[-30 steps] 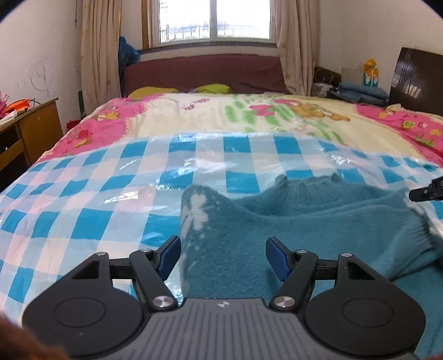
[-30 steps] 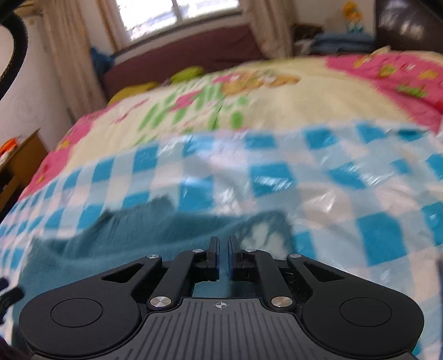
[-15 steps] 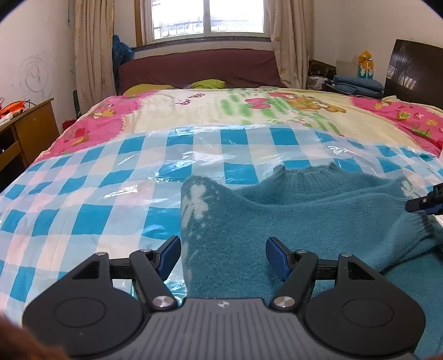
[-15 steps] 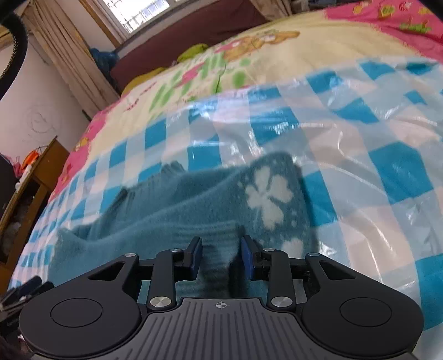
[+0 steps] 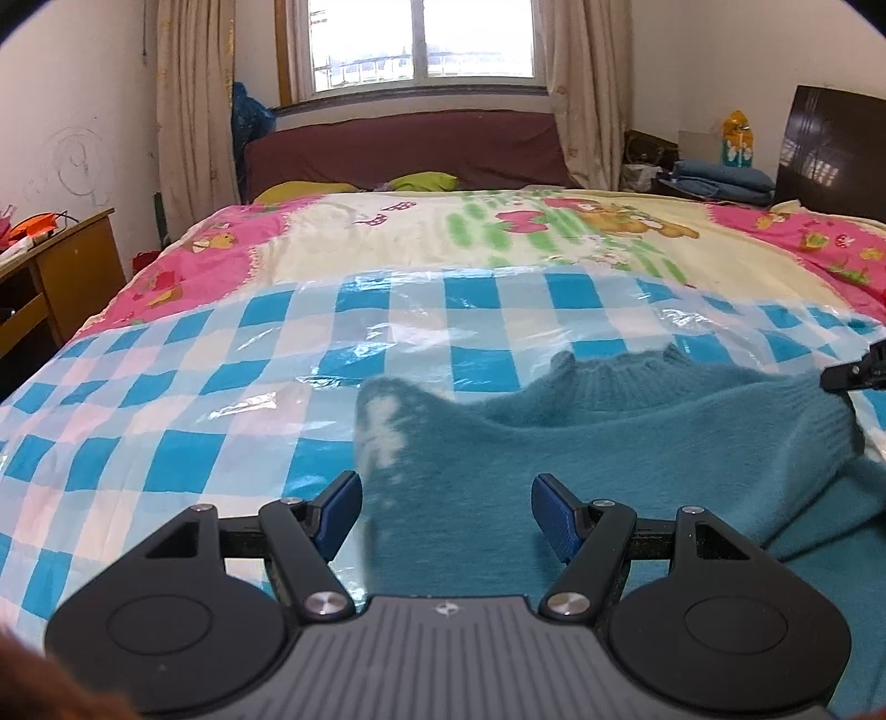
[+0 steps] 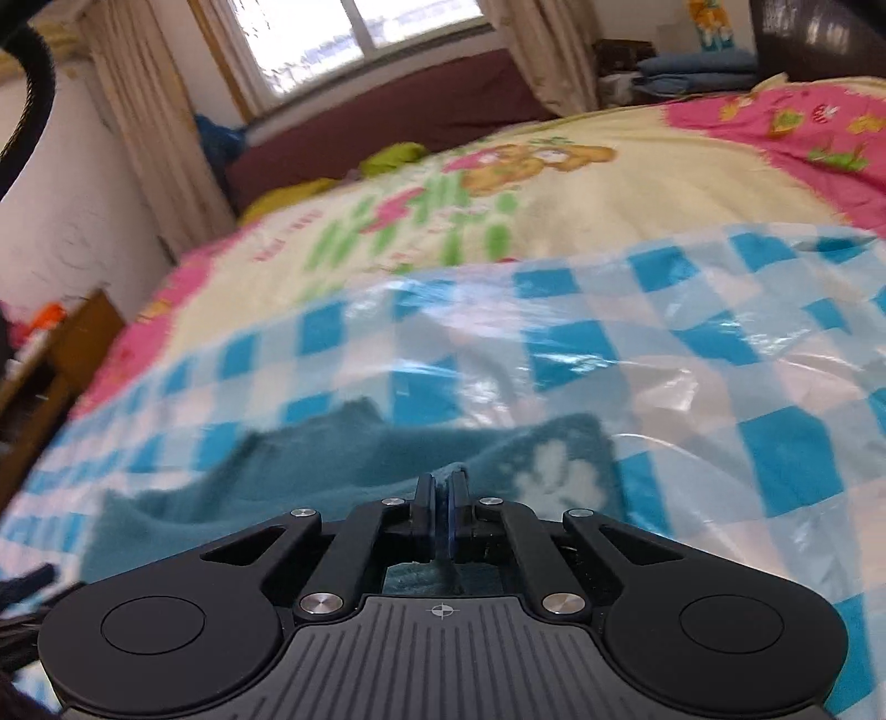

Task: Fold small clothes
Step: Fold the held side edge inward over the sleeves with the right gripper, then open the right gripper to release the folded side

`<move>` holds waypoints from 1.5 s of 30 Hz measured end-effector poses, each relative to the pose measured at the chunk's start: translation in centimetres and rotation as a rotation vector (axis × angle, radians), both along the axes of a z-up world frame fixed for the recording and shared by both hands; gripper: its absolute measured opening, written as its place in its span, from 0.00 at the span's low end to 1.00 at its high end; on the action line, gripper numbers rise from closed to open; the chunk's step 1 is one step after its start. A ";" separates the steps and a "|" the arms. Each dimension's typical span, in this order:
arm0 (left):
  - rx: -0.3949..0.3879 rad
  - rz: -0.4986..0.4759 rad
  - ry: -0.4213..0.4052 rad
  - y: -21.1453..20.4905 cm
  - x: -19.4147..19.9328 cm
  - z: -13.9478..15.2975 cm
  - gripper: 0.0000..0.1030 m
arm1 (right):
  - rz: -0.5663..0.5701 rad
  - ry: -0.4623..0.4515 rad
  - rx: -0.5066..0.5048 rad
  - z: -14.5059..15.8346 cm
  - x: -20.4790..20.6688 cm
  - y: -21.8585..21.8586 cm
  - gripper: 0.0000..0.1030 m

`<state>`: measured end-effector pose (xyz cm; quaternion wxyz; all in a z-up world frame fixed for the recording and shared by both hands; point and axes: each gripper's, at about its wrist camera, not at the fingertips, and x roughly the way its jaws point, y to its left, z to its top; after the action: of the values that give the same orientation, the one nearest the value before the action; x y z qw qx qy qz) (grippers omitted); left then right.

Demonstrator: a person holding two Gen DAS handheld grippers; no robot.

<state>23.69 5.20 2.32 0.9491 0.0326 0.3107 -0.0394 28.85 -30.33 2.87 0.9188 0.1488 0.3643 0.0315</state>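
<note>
Now that the right gripper [image 6: 441, 498] has snapped its fingers together on a thin fold of the teal sweater [image 5: 609, 459], after standing partly open over the knit half a second ago, the garment is pinched at its right side and ready to be drawn. A sliver of teal fabric shows squeezed between the two blue pads in the right wrist view, just left of the pale flower pattern [image 6: 548, 471] on the sweater. That view is smeared, which suggests the hand is on the move with its catch.

The left gripper [image 5: 443, 512] has not changed: its fingers stand about half open, astride the sweater's left portion, with the knit lying between them but neither pad pressing on it. It holds nothing.

The sweater lies on the blue-checked plastic sheet [image 5: 166, 415] spread over the bed [image 5: 443, 238], its collar pointing away toward the window [image 5: 421, 39]. The right part is already bunched upward where the other gripper's tip shows at the edge of the left view.

My reading is that the fold has begun from the right side only; the left hand probably needs to close on its own edge, or pin the cloth, before the fold lands evenly
</note>
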 end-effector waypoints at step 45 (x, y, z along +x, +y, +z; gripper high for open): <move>-0.031 0.161 0.125 5.2 -0.5 -0.8 0.74 | 0.014 0.020 -0.116 -1.0 -4.8 1.9 0.14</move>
<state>23.23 10.44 1.54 0.9285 -0.0096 0.3701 0.0302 24.06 -28.46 1.84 0.9219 0.0930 0.3758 0.0154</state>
